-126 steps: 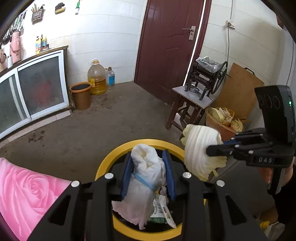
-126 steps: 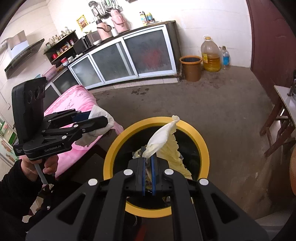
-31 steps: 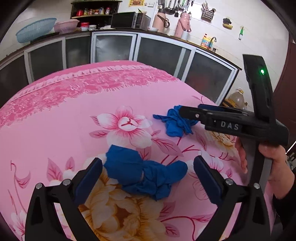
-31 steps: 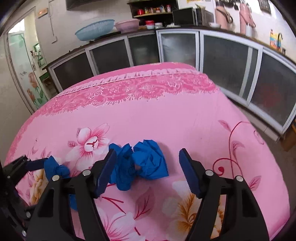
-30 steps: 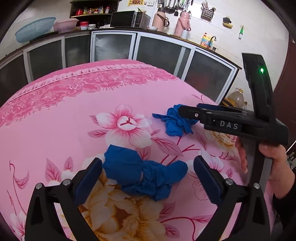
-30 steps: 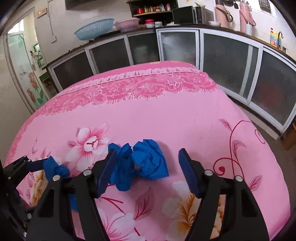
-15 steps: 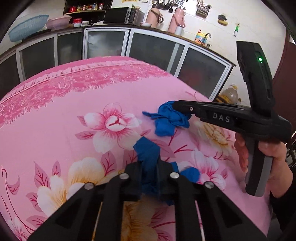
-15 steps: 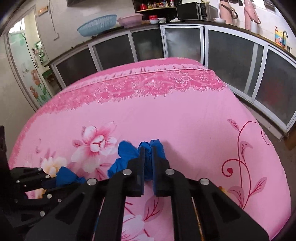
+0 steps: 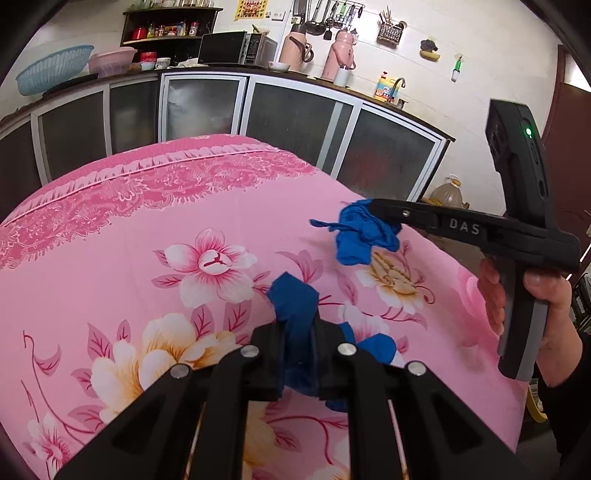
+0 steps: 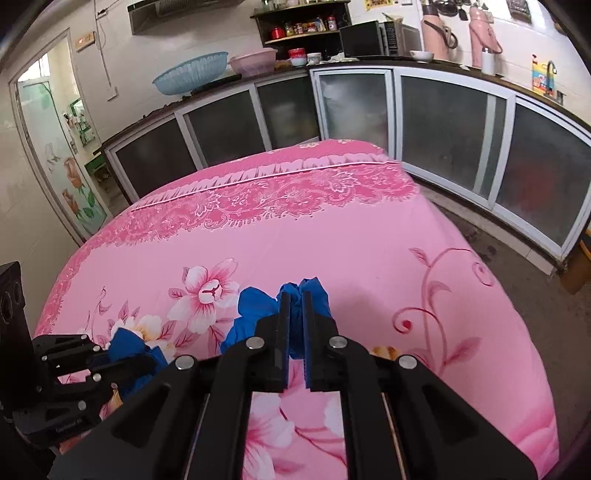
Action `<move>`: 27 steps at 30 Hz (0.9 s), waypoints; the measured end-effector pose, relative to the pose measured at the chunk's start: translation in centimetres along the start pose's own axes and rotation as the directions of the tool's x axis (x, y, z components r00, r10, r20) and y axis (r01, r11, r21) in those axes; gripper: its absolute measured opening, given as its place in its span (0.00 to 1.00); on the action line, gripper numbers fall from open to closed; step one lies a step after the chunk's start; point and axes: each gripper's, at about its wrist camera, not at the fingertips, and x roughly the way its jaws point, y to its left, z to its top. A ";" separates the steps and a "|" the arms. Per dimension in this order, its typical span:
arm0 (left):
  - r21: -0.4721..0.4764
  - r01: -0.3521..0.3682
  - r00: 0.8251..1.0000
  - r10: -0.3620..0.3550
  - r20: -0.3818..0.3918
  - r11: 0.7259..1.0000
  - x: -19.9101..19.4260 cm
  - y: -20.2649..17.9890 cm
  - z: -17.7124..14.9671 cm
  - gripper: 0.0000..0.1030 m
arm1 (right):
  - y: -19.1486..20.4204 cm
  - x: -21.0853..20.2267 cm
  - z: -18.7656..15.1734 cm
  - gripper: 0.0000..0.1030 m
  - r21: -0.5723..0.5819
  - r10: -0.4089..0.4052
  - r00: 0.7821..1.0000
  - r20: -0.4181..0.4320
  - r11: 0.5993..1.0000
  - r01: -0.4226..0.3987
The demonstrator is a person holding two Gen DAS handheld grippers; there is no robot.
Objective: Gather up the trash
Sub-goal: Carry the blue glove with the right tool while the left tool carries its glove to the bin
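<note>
change: both grippers, wide open a second ago, now clenched | left gripper (image 9: 298, 345) pinches blue glove (image 9: 293, 301) — right gripper (image 10: 294, 325) pinches second blue glove (image 10: 255, 306) | place: lifting off pink tablecloth (image 9: 110, 236) near its front edge | next: bin

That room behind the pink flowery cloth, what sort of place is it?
Most likely a home kitchen. A microwave and pink flasks stand on a long counter over glass-door cabinets, with utensils hanging on the wall. The pink cloth seems to cover a table.
</note>
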 end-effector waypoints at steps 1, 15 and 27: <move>0.003 -0.001 1.000 0.001 0.003 1.000 -0.4 -0.3 0.0 0.09 | -0.2 -0.5 -0.2 0.05 0.003 -0.006 1.000 0.003 1.000 0.006; 0.039 0.013 1.000 -0.014 0.021 0.999 -3.9 -5.2 -1.4 0.09 | -3.1 -10.3 -4.9 0.05 0.057 -0.084 0.996 0.043 0.995 0.082; 0.125 0.079 0.996 -0.083 0.026 0.989 -5.1 -12.8 -2.1 0.09 | -7.5 -20.7 -10.2 0.05 0.129 -0.200 0.974 0.111 0.974 0.185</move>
